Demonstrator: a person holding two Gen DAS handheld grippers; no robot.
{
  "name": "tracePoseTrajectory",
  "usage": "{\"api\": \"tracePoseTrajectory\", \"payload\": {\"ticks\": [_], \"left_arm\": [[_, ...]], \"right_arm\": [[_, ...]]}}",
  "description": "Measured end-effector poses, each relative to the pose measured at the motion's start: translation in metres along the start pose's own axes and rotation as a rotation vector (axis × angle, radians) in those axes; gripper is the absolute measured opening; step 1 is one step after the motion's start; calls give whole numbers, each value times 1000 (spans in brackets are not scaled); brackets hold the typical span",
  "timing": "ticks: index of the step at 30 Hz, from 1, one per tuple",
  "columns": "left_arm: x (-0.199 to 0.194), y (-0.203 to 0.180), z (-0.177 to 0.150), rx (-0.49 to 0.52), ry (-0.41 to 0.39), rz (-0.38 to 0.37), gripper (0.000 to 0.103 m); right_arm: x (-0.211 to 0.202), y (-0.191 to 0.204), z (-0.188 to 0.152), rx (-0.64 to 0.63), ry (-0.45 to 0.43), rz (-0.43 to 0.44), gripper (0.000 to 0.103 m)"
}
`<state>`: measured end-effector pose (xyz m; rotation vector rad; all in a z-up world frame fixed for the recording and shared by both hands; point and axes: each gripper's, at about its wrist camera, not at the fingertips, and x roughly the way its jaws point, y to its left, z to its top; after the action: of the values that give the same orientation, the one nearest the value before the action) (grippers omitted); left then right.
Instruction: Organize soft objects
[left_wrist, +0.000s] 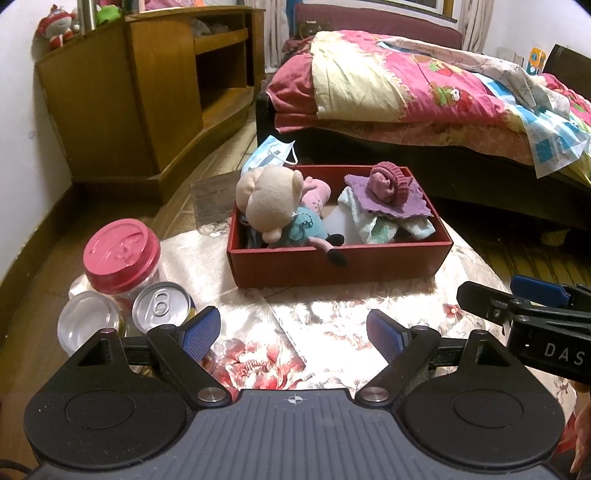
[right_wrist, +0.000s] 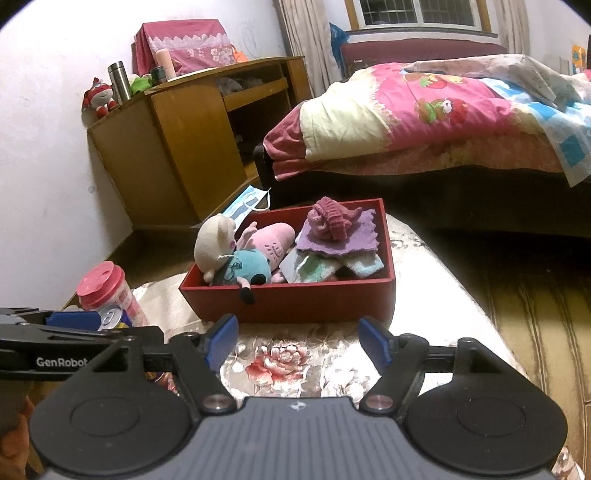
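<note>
A shallow red cardboard box (left_wrist: 343, 262) sits on the floral satin tablecloth (left_wrist: 332, 325) and holds the soft things: a cream-headed plush doll in a teal dress (left_wrist: 273, 206) and a pink plush pig (right_wrist: 273, 240) on its left side, a dark pink knitted bundle (left_wrist: 388, 181) on a purple cloth (left_wrist: 391, 203) over pale folded towels (left_wrist: 384, 225) on its right. Near the box, both over bare cloth, the left gripper (left_wrist: 293, 332) stands wide and empty and the right gripper (right_wrist: 297, 338) is parted with nothing between its blue pads. A pink-lidded clear plastic jar (left_wrist: 120, 254) and a silver-topped drink can (left_wrist: 162, 306) stand to the left.
</note>
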<state>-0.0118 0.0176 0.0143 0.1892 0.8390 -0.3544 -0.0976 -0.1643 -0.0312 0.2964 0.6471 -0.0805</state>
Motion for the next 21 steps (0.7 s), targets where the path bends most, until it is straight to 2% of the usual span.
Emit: {"api": "tracePoseTrajectory", "payload": {"ticks": [14,21], "left_arm": [[-17,6,-20,-30,-22,14,87],[-21,9,-23,-47,-42,41,89]], "right_arm": [[-24,13,-14,7,-36,15,46],[-28,20,-19,-32,-70,-30,46]]}}
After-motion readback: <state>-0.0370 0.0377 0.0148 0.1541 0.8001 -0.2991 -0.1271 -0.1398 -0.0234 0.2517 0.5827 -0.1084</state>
